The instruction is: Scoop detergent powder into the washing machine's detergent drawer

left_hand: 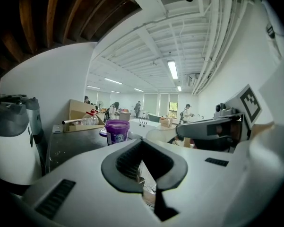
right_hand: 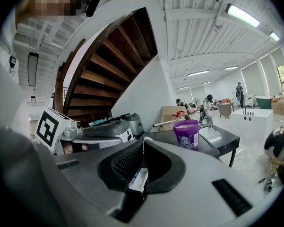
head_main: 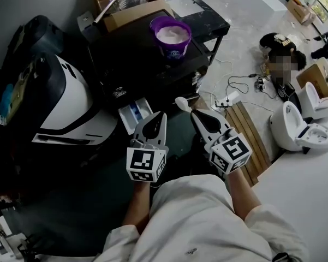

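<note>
**Scoop held over the drawer's right side, bowl end pointing at the machine**

At the far left of the head view stands a white-and-black appliance (head_main: 65, 105). Right of it, the dark washing machine (head_main: 131, 64) has its detergent drawer (head_main: 135, 115) pulled out of the front towards the person. The drawer is white, with a blue compartment open to the top.

The left gripper (head_main: 159, 115) hovers just right of the drawer. Its jaws are pressed together with nothing between them, as the left gripper view (left_hand: 142, 141) shows.

On the machine's top, well beyond both grippers, a purple tub (head_main: 172, 42) stands upright with its lid off and is filled with pale detergent powder (head_main: 172, 33).

Next comes the white scoop (head_main: 181, 102). Its long axis lies along the line of the right gripper (head_main: 194, 112). The rounded bowl end points away from the person, towards the machine front and the tub, and the handle runs back into the jaws. Those jaws are closed on the handle, and a white sliver shows at their tips in the right gripper view (right_hand: 142, 141). The scoop is near the drawer's right edge, not over it.

Farther right, a person crouches on the pale floor beside white appliances (head_main: 300, 124).
</note>
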A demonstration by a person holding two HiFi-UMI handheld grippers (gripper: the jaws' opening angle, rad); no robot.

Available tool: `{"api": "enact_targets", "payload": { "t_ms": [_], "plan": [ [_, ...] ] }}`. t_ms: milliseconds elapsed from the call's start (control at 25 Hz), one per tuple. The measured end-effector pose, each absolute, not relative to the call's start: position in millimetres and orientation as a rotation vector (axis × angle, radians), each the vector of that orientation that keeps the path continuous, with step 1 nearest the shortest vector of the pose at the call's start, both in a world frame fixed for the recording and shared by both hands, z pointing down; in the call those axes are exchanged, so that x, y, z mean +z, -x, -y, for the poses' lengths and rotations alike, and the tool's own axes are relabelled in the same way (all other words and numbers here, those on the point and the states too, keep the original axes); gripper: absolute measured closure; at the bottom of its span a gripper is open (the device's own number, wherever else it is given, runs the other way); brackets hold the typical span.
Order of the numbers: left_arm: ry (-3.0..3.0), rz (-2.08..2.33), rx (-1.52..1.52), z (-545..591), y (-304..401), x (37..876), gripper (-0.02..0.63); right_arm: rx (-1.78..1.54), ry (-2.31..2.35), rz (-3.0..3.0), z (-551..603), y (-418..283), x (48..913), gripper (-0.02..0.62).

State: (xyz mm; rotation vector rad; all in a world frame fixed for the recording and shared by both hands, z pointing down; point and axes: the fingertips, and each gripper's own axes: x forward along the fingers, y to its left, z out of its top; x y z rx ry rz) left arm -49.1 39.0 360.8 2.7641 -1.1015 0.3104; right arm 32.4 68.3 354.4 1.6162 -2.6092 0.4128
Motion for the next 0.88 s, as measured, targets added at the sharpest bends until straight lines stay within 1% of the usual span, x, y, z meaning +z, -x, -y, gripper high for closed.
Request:
{"api": "enact_targets", "payload": {
  "t_ms": [320, 880],
  "plan": [
    [-2.759, 1.087, 0.337, -28, 39, 367, 0.594, 0.441, -1.619, 2.607, -56, -42, 362, 0.58],
    [-2.763, 1.116, 0.319, 23, 23, 352, 0.594, 0.432, -1.598, 2.634, 1, -60, 345, 0.581]
  ]
}}
